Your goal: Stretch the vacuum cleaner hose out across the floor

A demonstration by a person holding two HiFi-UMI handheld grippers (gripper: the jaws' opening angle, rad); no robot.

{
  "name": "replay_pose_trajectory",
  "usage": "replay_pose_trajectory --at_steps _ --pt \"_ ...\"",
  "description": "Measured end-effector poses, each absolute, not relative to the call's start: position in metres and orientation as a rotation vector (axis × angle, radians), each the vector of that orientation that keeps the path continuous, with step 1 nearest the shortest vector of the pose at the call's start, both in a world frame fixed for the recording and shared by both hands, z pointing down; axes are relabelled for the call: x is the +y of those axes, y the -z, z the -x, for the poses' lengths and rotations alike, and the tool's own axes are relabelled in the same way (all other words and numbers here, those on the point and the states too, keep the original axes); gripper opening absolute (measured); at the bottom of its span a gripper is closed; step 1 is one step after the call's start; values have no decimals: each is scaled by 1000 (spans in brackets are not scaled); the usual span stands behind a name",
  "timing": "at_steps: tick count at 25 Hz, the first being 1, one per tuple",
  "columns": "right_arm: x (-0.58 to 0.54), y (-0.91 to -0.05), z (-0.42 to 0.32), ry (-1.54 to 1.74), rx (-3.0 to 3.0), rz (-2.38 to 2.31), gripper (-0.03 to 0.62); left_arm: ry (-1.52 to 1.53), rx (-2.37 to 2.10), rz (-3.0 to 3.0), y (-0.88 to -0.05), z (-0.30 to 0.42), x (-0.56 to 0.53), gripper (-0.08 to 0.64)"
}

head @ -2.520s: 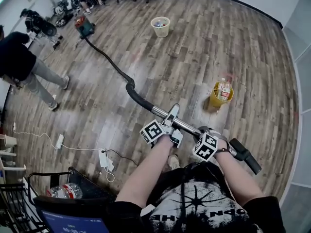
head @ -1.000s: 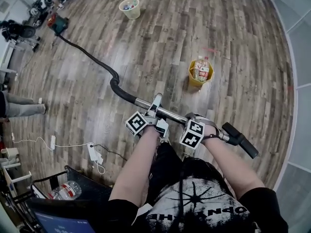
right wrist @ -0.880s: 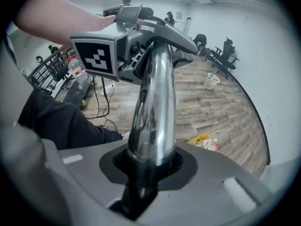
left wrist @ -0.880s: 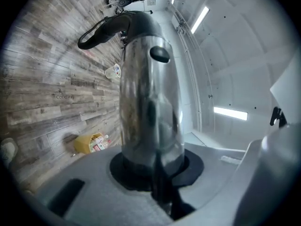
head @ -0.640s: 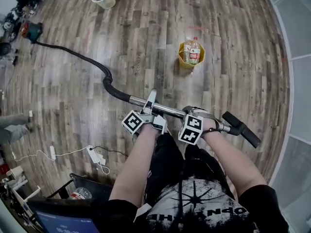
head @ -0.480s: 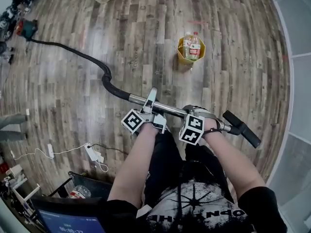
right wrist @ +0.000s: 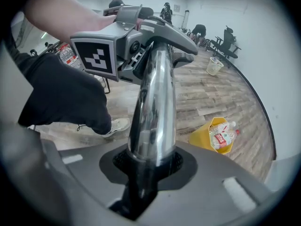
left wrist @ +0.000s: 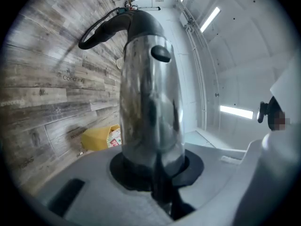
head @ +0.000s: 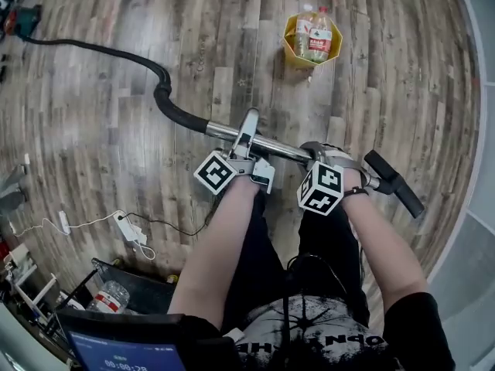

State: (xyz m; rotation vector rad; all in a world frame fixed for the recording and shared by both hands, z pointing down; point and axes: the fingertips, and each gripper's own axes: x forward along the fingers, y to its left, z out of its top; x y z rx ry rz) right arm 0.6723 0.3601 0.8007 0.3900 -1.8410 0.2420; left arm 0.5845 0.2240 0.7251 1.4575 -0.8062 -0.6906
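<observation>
A black vacuum hose [head: 108, 52] runs from the red-green vacuum body [head: 23, 18] at the far upper left and curves into a chrome wand tube [head: 282, 149]. The tube is held level above the wood floor. My left gripper [head: 247, 157] is shut on the tube near the hose end. My right gripper [head: 340, 168] is shut on it further right, just before the black end piece [head: 394, 184]. In the left gripper view the tube [left wrist: 150, 102] rises out of the jaws toward the hose [left wrist: 101, 29]. In the right gripper view the tube [right wrist: 153, 102] leads to the left gripper [right wrist: 127, 51].
A yellow bin [head: 288, 41] holding bottles stands on the floor ahead. A white power strip with its cable [head: 128, 226] lies at the left. A black cart [head: 112, 292] with a bottle and a laptop screen [head: 124, 354] sit at the lower left.
The vacuum body has drifted to the far upper left corner of the view and the hose lies longer and straighter. Both grippers keep the same hold on the tube.
</observation>
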Motion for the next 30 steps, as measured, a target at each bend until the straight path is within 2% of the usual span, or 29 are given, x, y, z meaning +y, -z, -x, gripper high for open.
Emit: replay_pose_trajectory --at_steps 8,15,26,30 --pt "345 -965 -717 -244 -1858 -415 100 679 -792 -1458 -887 -634 211 55" --pt "345 -1059 -758 -247 -1878 -441 100 679 -752 -1478 -974 -681 211 55" --pt "346 -1115 -773 -152 -1887 -338 98 777 -828 -1479 -1030 -678 227 61" --pt "340 -1117 -779 -178 -1903 -353 94 779 -810 -1500 -1024 -677 230 111"
